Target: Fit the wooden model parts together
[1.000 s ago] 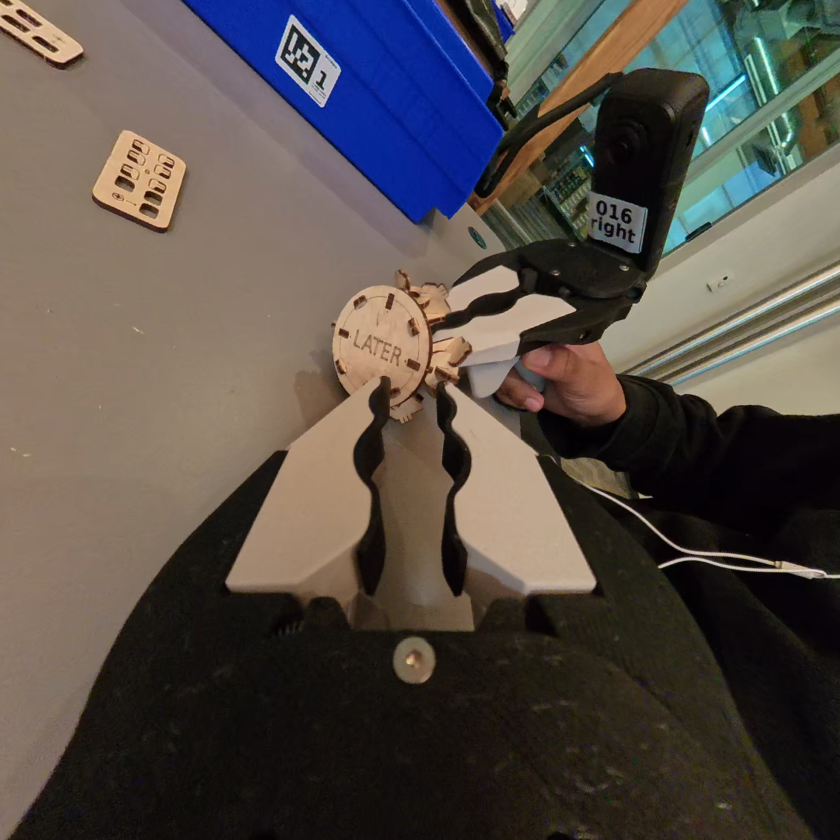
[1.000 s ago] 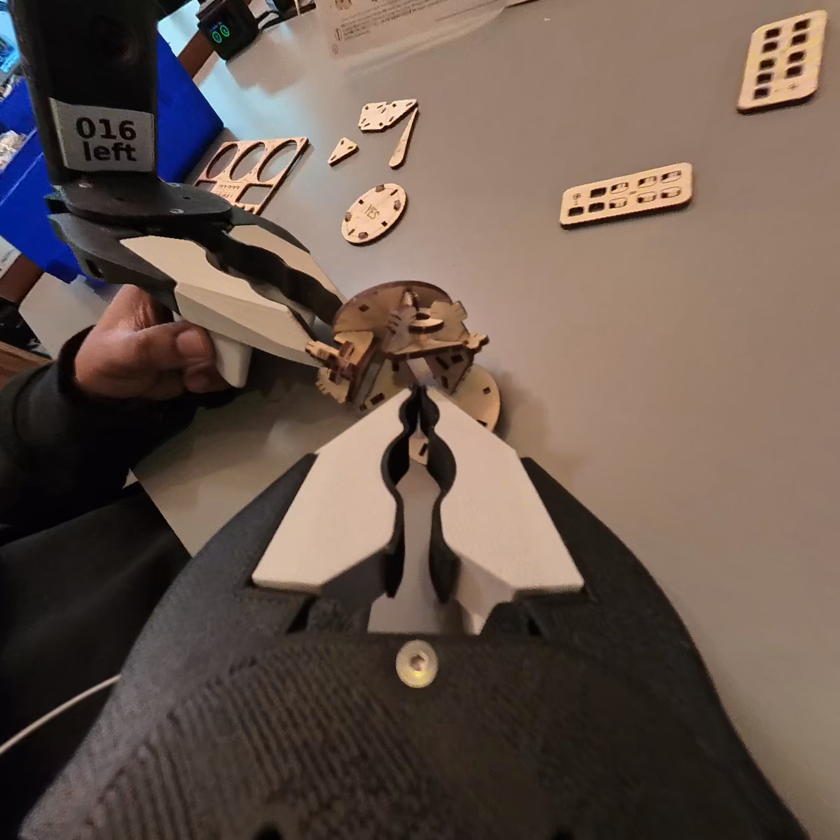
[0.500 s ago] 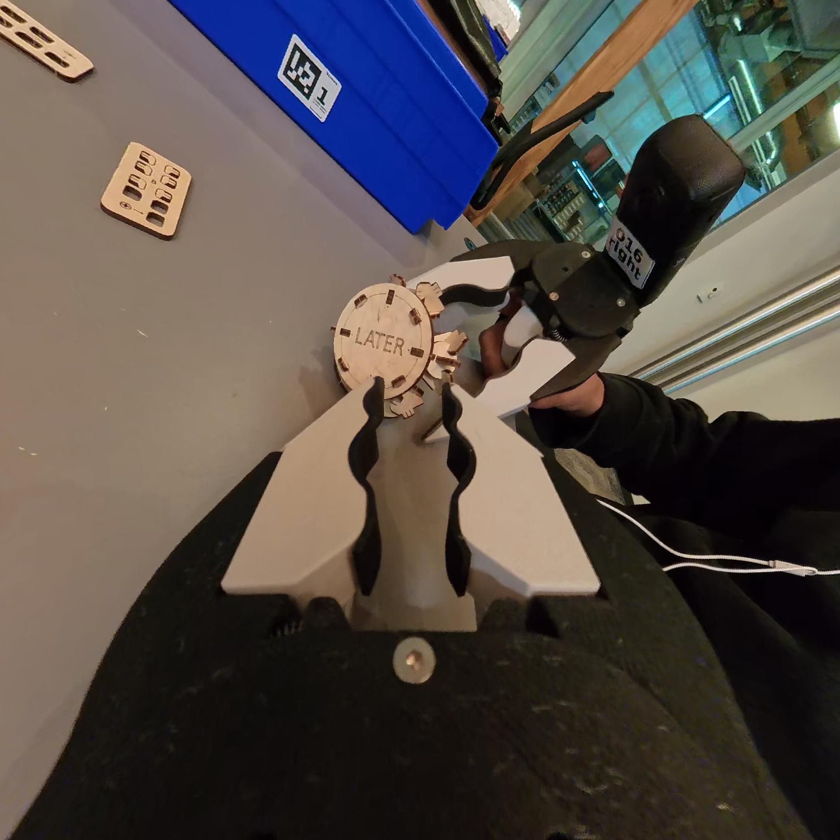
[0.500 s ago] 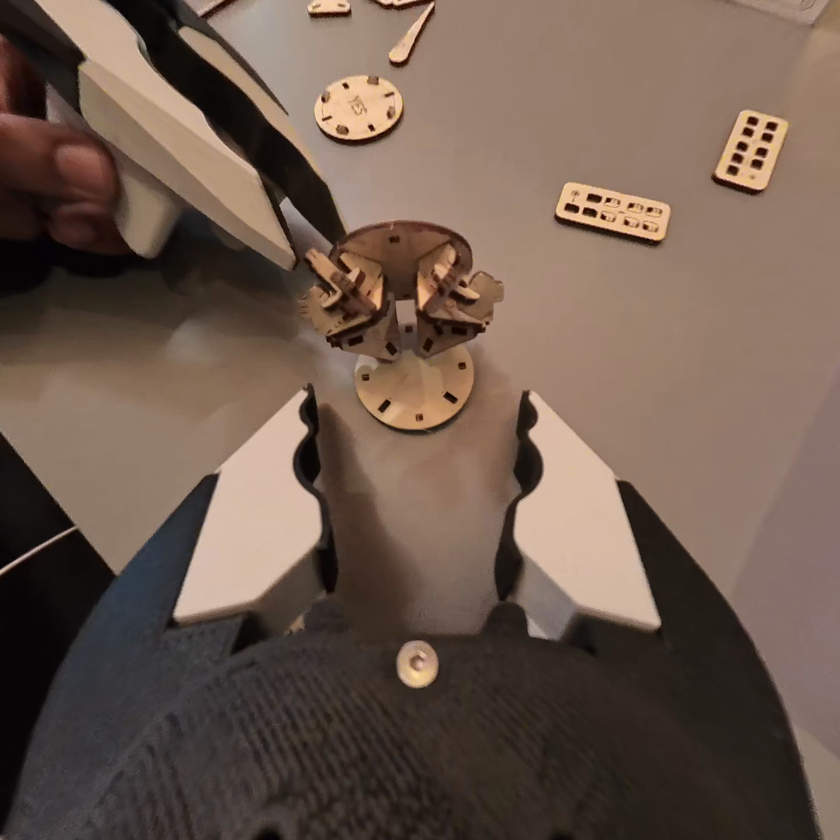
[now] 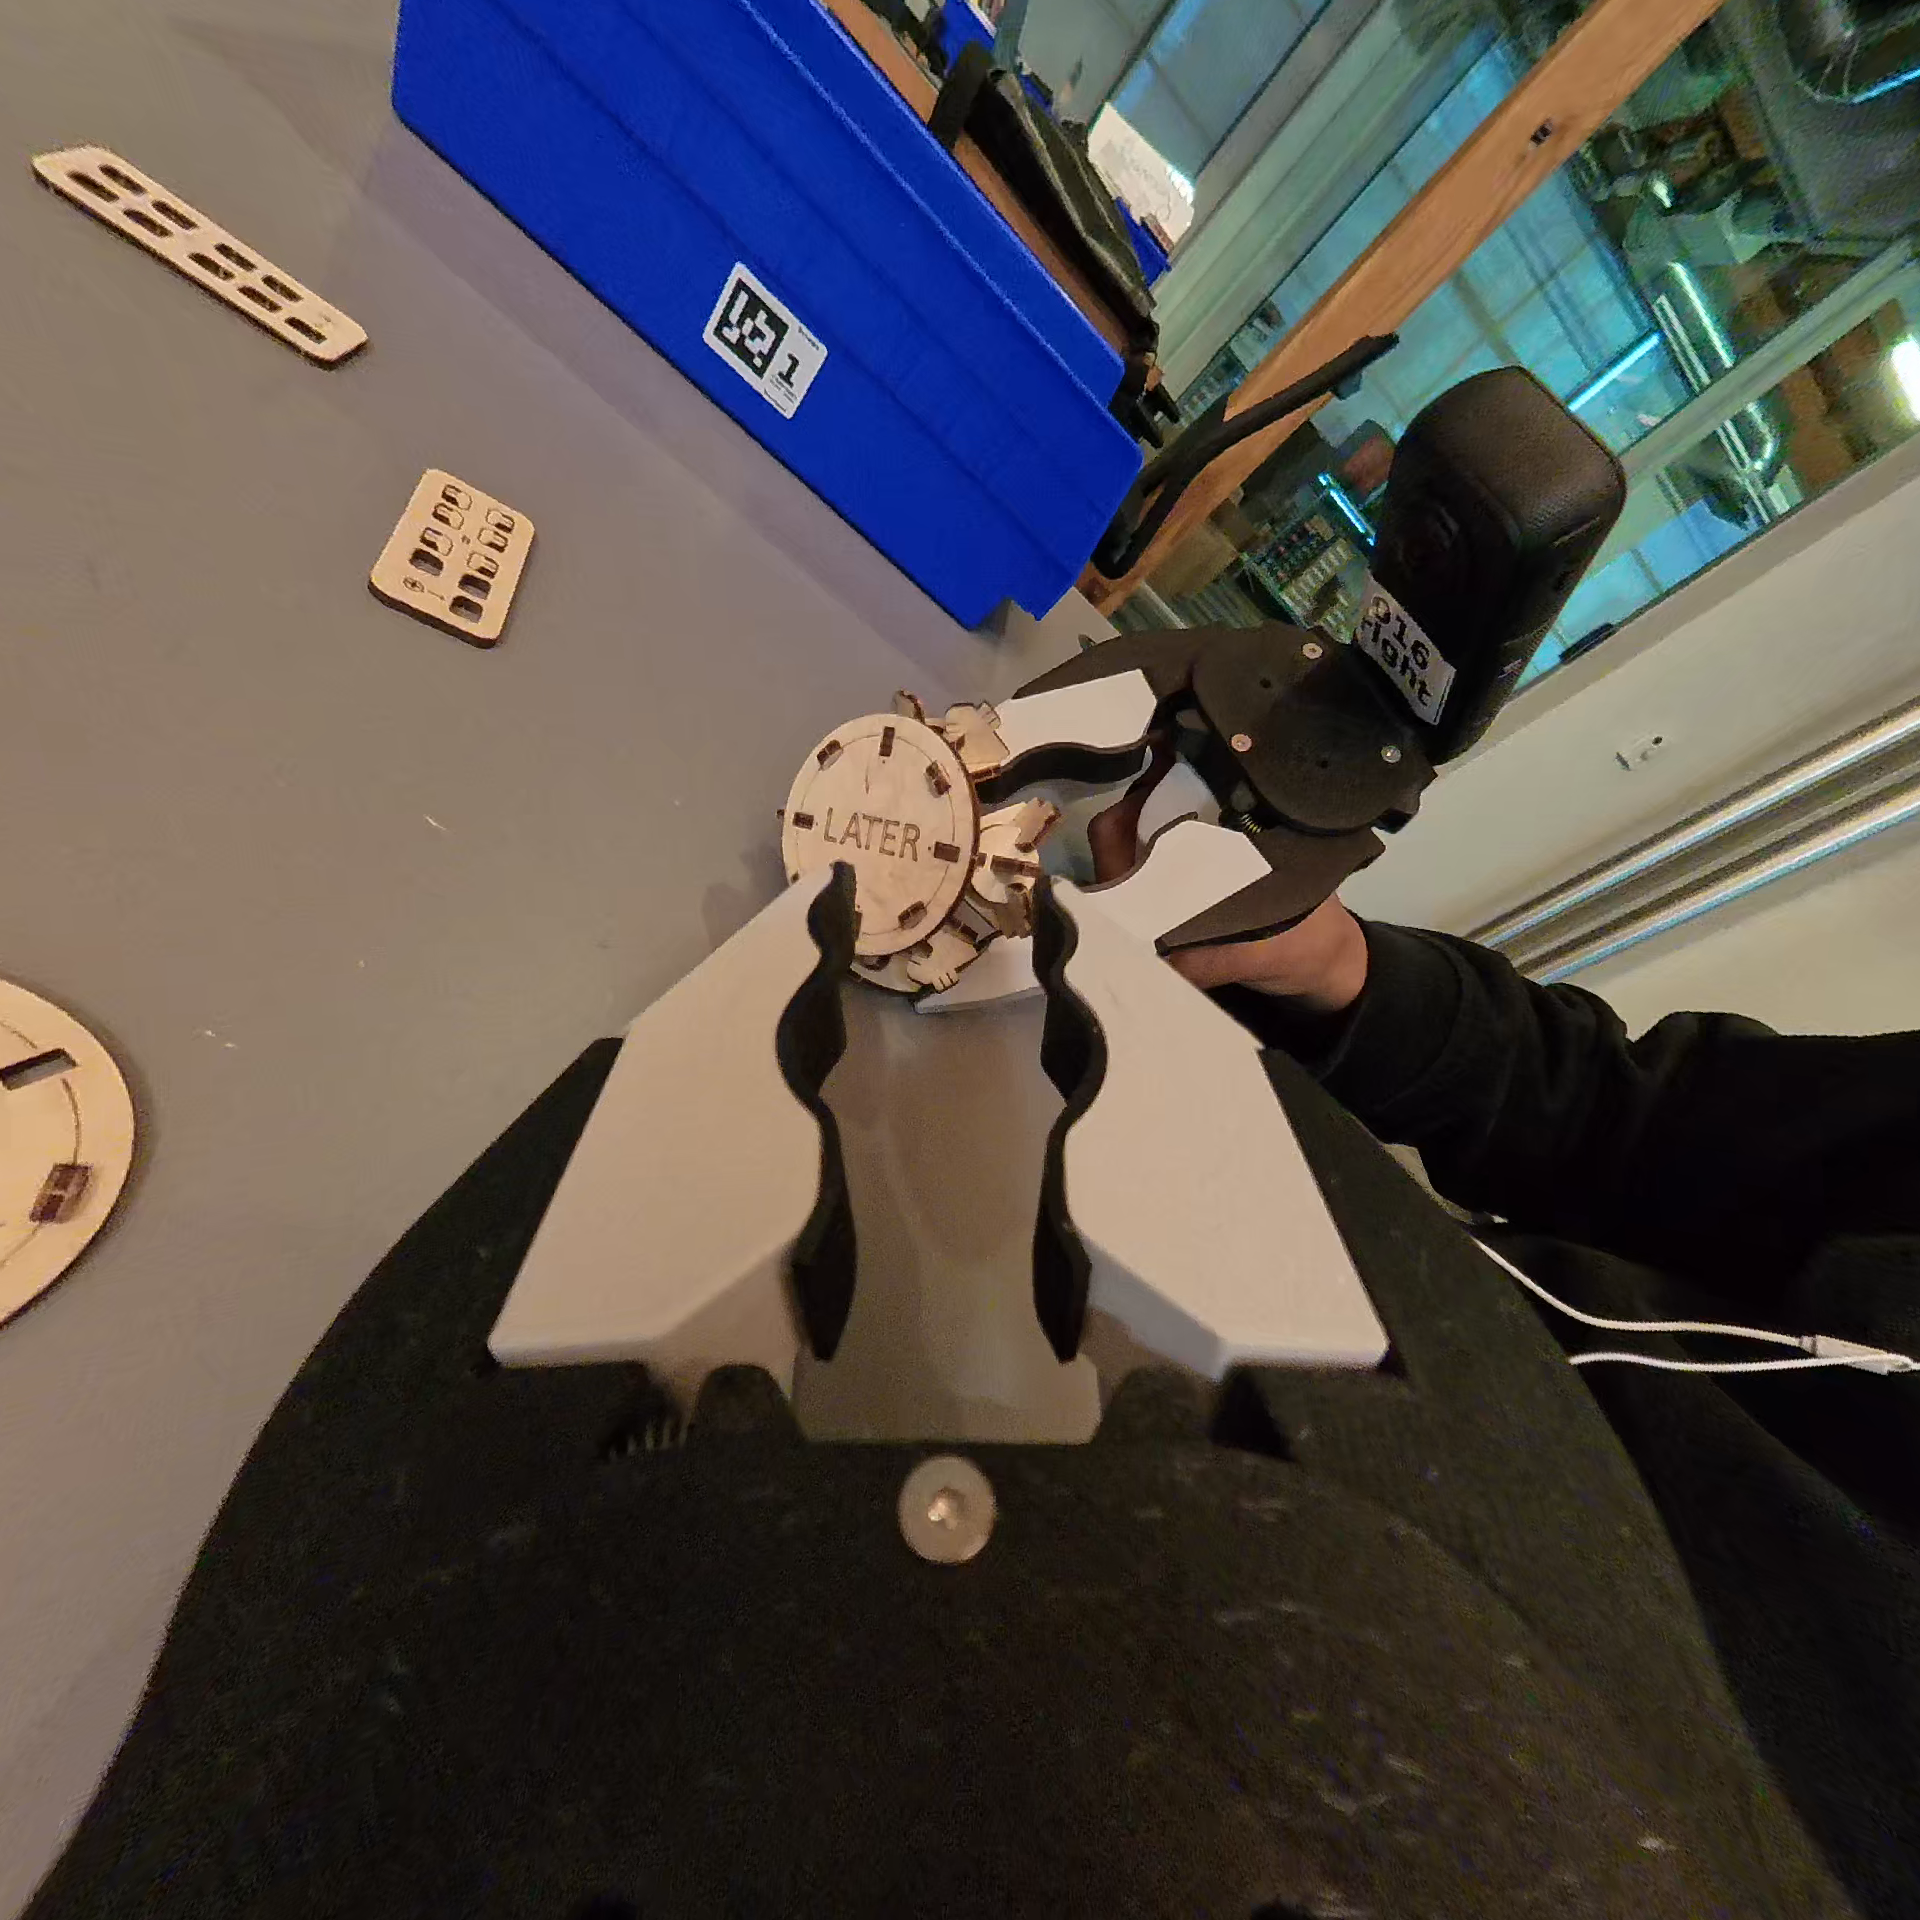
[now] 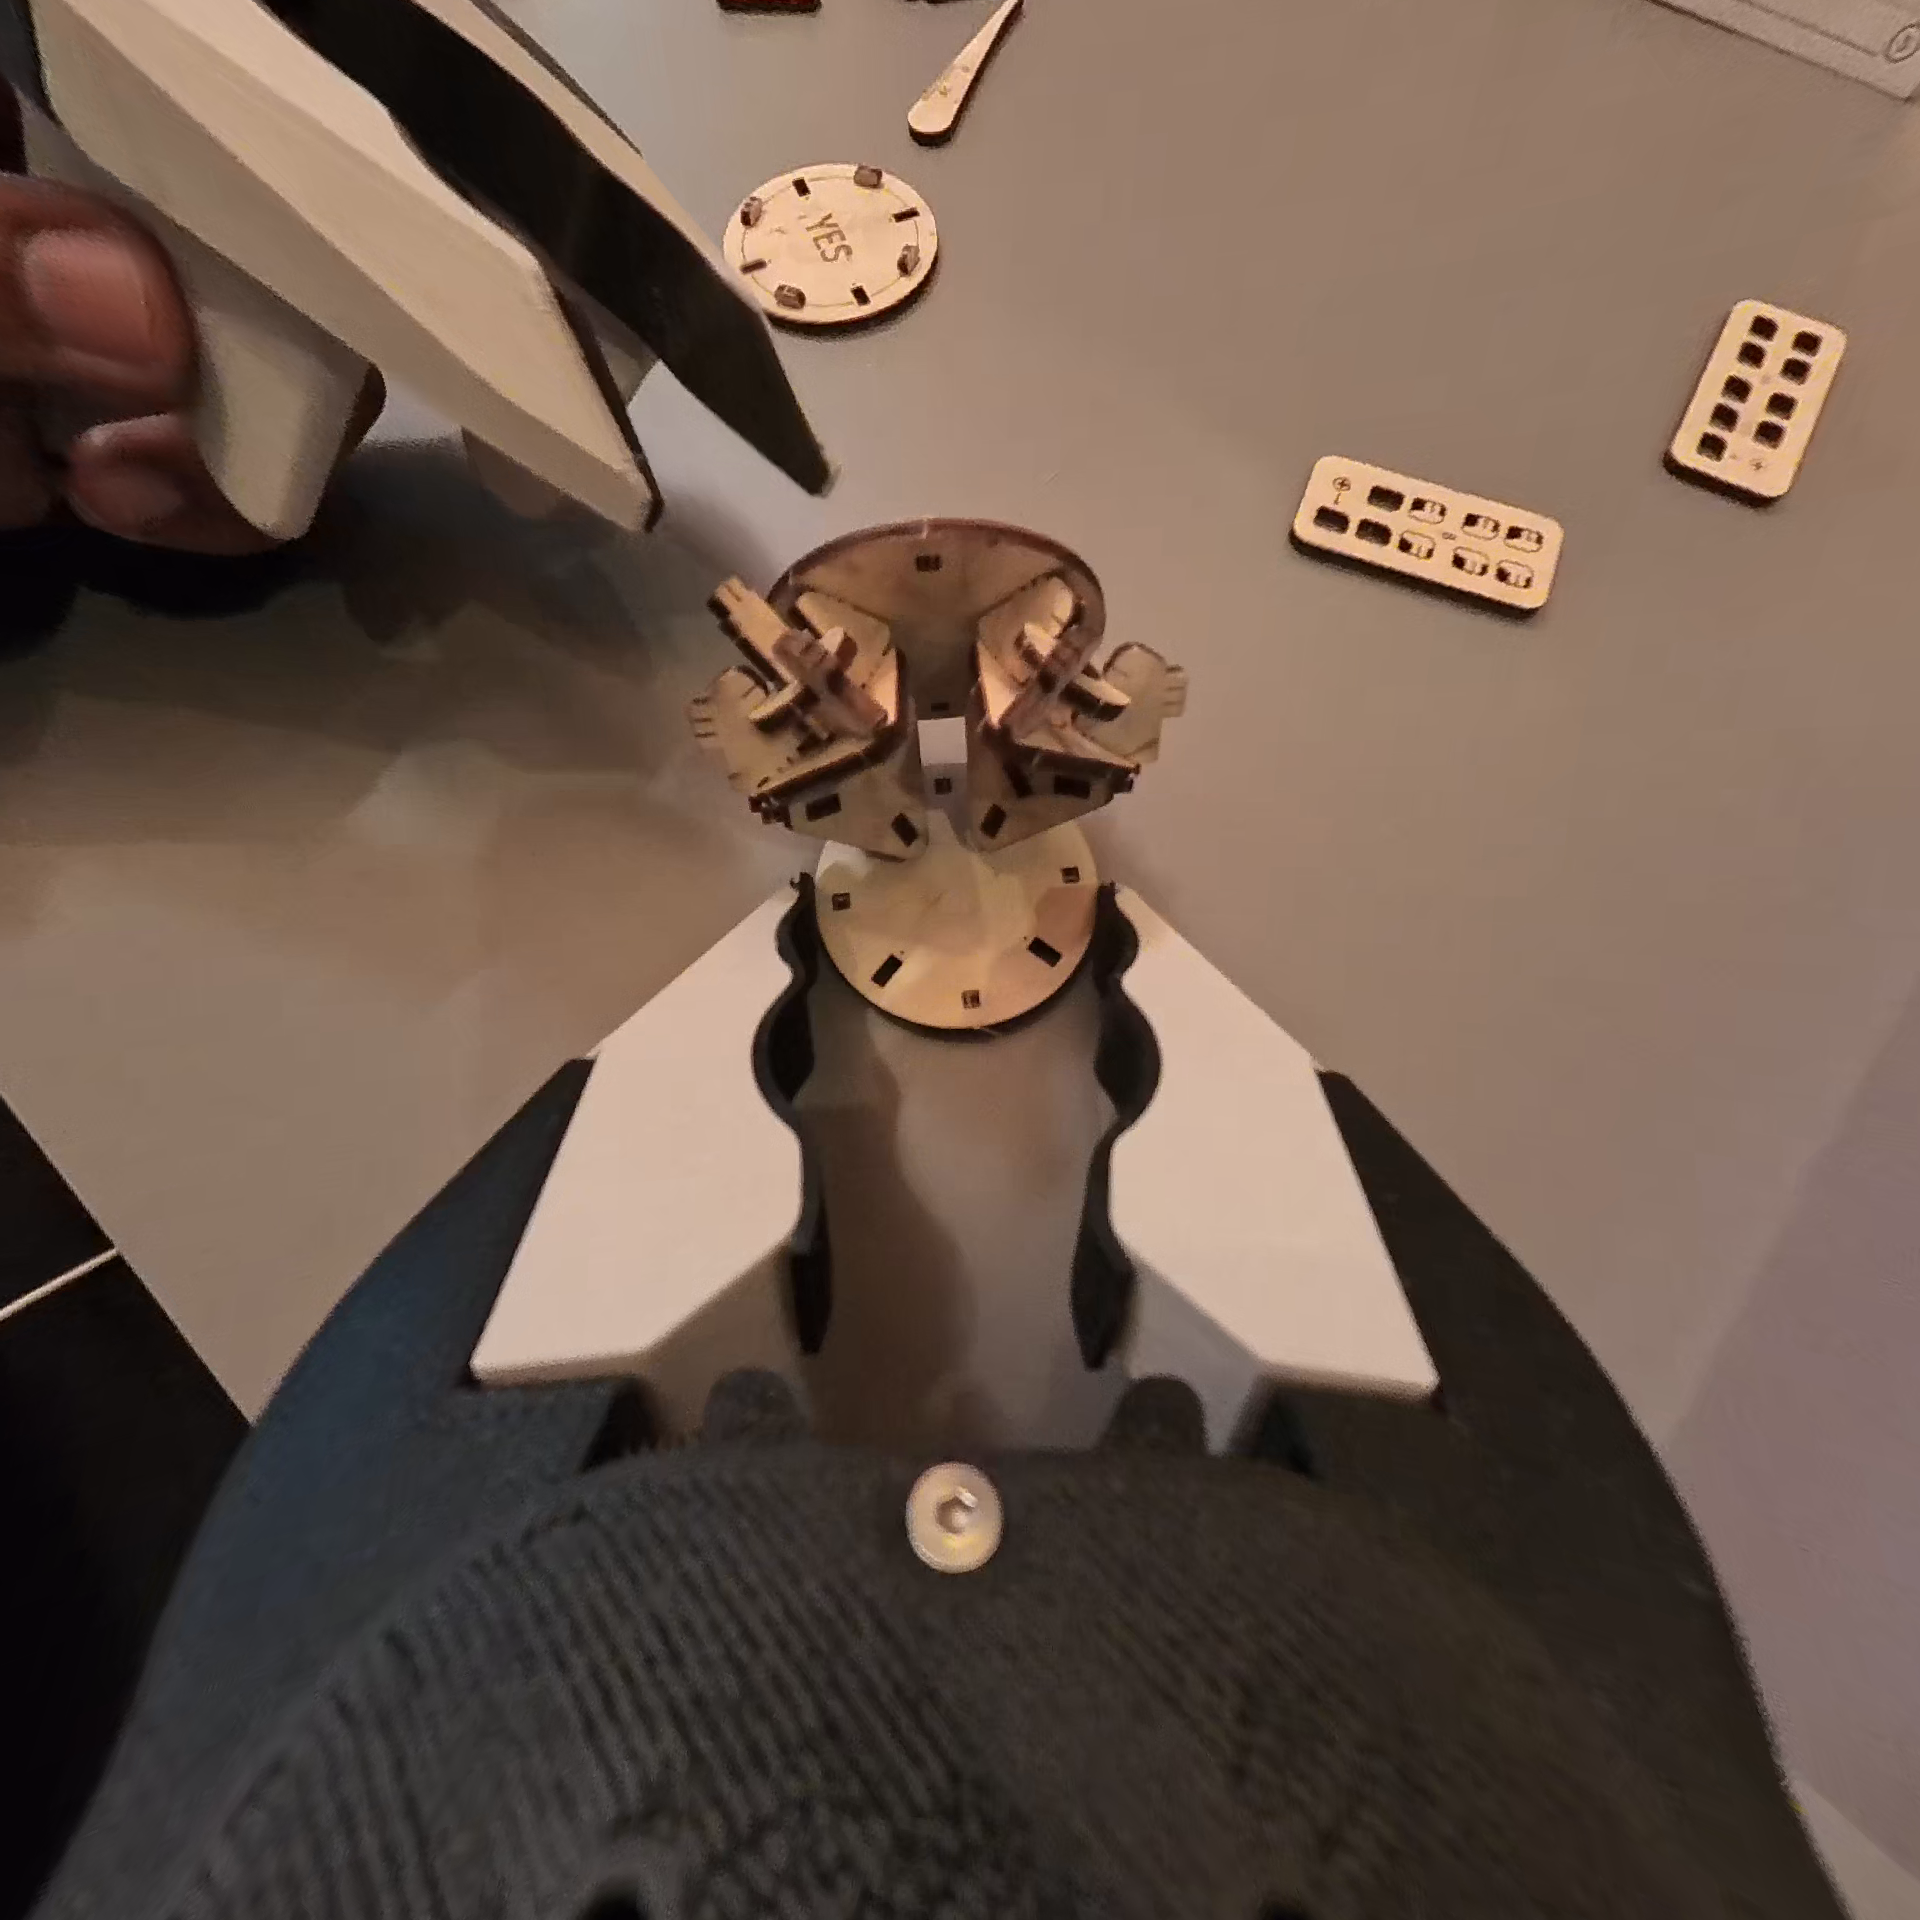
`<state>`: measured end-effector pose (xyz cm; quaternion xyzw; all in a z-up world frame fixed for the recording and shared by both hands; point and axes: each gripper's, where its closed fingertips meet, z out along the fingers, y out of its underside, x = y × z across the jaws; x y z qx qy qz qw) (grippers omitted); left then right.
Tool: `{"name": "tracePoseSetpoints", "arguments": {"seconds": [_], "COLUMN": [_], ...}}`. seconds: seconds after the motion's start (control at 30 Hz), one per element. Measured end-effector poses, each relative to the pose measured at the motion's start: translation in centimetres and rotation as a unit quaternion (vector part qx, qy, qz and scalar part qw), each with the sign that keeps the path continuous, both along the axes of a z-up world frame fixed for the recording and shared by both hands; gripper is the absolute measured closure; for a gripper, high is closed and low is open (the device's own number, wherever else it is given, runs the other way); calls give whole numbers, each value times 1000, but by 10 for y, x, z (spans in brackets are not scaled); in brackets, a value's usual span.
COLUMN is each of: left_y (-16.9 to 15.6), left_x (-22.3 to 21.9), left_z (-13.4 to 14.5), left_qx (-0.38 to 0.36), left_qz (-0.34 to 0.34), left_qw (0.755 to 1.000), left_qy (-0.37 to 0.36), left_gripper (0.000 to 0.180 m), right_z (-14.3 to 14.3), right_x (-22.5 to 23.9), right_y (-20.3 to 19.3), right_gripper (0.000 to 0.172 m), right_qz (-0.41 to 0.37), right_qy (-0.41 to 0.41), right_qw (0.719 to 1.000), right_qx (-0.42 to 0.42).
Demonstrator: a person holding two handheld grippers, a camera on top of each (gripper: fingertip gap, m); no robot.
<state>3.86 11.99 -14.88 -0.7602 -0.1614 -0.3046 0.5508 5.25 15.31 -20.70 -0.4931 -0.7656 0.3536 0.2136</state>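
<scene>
The right gripper (image 6: 956,909) clamps the bottom disc of a two-disc wooden assembly (image 6: 935,675), which stands on the grey counter (image 6: 1455,883). The left gripper (image 5: 940,894) hangs open just beside its upper disc, apart from it. A loose wooden disc (image 6: 831,244) and slotted plates (image 6: 1425,545) lie farther off.

Two wrist cameras look forward along their own fingers, close above a grey table (image 5: 260,831). Both frame the same wooden model (image 5: 904,852) (image 6: 935,707) from opposite sides; each catches the other hand-held gripper nearby.
</scene>
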Motion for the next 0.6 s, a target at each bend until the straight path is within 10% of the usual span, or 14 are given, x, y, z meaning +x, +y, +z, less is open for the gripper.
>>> {"name": "tracePoseSetpoints", "arguments": {"seconds": [0.6], "left_y": [-9], "left_x": [-9], "left_z": [42], "left_qx": [102], "left_qz": [36], "left_qw": [993], "left_qy": [44], "left_gripper": [134], "right_z": [38], "right_x": [1], "right_y": [-9], "right_gripper": [119], "right_qz": [26], "right_qy": [43], "right_qw": [995], "right_qx": [-91]}}
